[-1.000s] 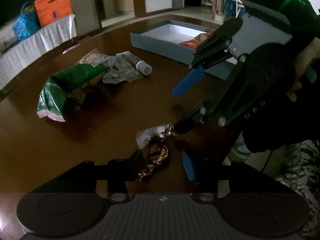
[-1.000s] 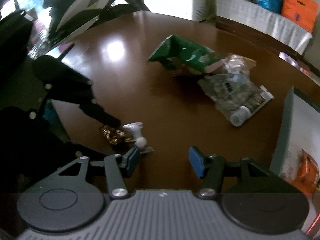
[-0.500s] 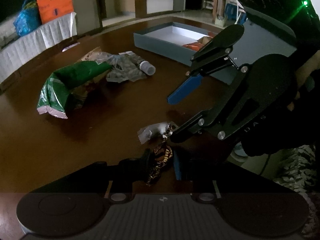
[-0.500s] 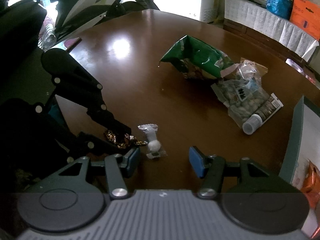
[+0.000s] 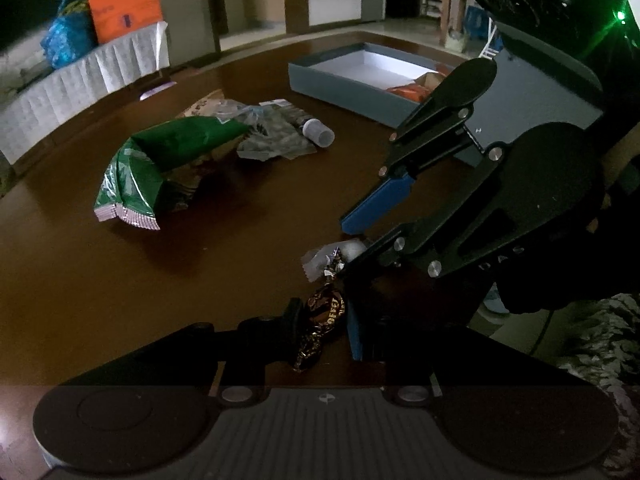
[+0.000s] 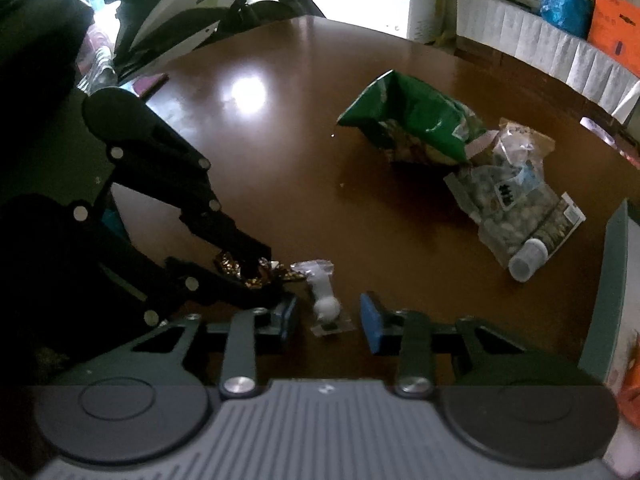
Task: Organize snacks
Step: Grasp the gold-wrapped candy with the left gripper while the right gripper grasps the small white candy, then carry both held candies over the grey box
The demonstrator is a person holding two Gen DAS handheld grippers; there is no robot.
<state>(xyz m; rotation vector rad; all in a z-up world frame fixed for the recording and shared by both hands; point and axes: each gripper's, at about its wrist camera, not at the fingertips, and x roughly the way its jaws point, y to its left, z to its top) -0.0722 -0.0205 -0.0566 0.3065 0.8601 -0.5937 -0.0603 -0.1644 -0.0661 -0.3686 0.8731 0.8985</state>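
A toffee in a gold-brown wrapper (image 5: pixel 326 309) lies on the dark wooden table (image 5: pixel 224 264), and my left gripper (image 5: pixel 324 326) is shut on it. In the right wrist view the same gripper (image 6: pixel 256 272) pinches that toffee (image 6: pixel 232 265) from the left. A small white candy in a clear wrapper (image 6: pixel 326 305) lies between the blue pads of my right gripper (image 6: pixel 328 320). Its jaws are closing, and a gap still shows on each side of the candy. From the left wrist view the right gripper (image 5: pixel 346 246) straddles the white candy (image 5: pixel 320 258).
A green chip bag (image 5: pixel 160 164), a clear bag of nuts (image 5: pixel 276 138) and a white-capped tube (image 5: pixel 318 133) lie mid-table. A grey-blue open box (image 5: pixel 344 84) with orange packets (image 5: pixel 408 90) stands at the back right. Table edge and a chair are close by.
My left gripper's jaws came together onto the toffee. The right gripper shifted over the white candy and its pads have drawn closer on either side of it.
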